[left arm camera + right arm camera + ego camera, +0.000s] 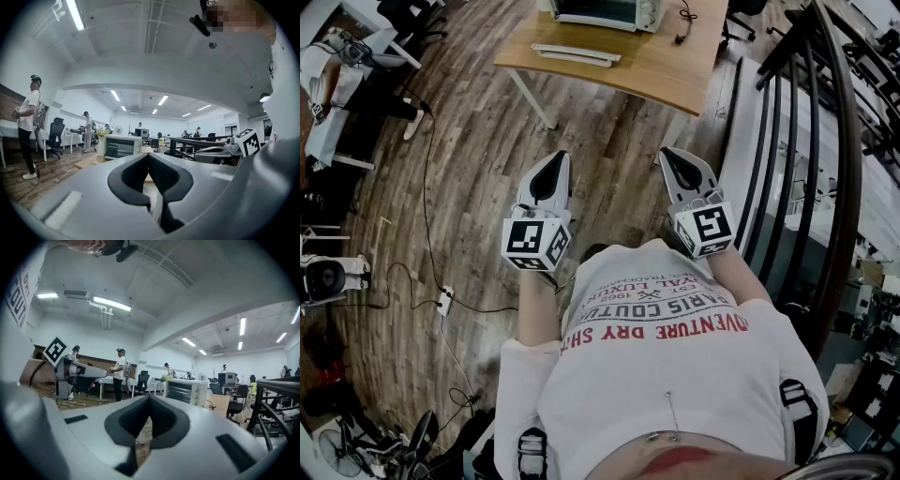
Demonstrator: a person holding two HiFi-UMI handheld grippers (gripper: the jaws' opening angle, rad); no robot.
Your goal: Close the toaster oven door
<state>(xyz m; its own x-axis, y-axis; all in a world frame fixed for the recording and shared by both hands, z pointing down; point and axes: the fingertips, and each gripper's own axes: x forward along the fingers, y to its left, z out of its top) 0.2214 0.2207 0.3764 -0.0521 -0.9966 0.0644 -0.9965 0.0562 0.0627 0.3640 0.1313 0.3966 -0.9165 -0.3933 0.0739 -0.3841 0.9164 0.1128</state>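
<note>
The white toaster oven (600,13) stands on a wooden table (675,66) at the top of the head view, its door (577,54) folded down flat in front of it. Both grippers are held close to the person's chest, well short of the table. My left gripper (555,157) is shut and holds nothing; in the left gripper view its tips (149,155) meet, with the oven (121,146) far beyond. My right gripper (667,152) is also shut and empty; past its tips (150,397) in the right gripper view the oven (186,390) stands in the distance.
A black stair railing (825,169) runs down the right side. Cables and a power strip (443,300) lie on the wood floor at left. A cord plug (680,37) rests on the table. People (28,126) and office chairs (56,133) stand in the room's background.
</note>
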